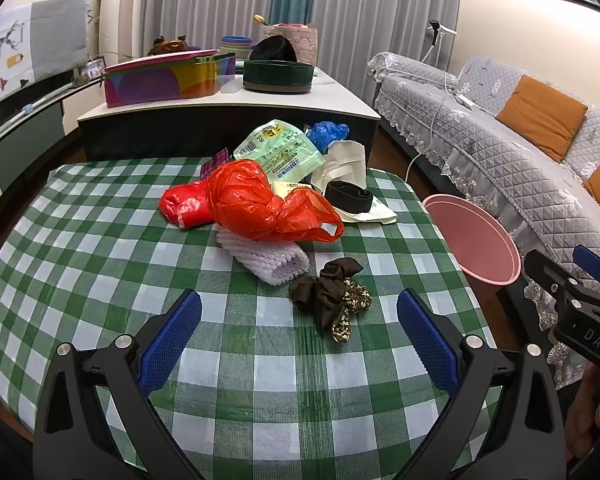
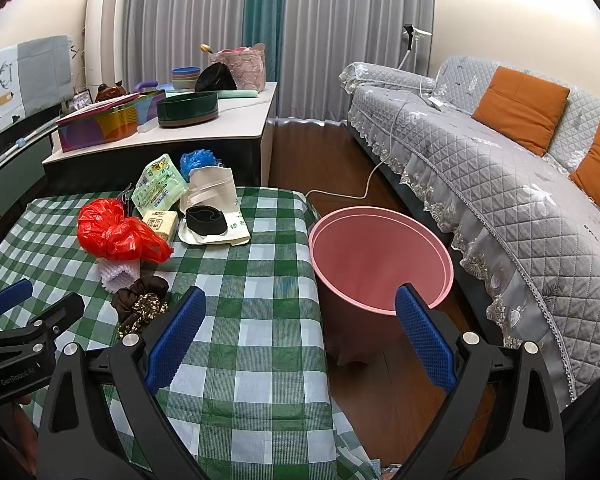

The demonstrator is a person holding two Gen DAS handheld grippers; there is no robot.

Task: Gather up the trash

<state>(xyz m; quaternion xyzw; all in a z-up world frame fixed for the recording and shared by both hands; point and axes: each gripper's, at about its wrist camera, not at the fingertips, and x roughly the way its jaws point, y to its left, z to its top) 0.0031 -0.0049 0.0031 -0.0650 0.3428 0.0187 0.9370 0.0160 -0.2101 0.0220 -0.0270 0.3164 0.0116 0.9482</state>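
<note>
Trash lies piled on the green checked tablecloth [image 1: 100, 264]: a red plastic bag [image 1: 256, 200], a white foam net sleeve [image 1: 272, 260], a brown cloth scrunchie [image 1: 332, 296], a green wipes packet [image 1: 280, 152], a blue glove [image 1: 326, 132], white paper bags [image 1: 348, 164] and a black band [image 1: 348, 196]. The pink bin [image 2: 380, 256] stands on the floor by the table's right edge. My left gripper [image 1: 300, 336] hovers open just short of the scrunchie. Open too, my right gripper [image 2: 300, 332] hangs over the table's right edge, beside the bin. Both hold nothing.
A low cabinet [image 1: 236, 108] behind the table carries a colourful box [image 1: 168, 76] and a dark green bowl [image 1: 278, 74]. A grey quilted sofa [image 2: 500, 168] with orange cushions runs along the right. A white cable [image 2: 364, 188] crosses the wooden floor.
</note>
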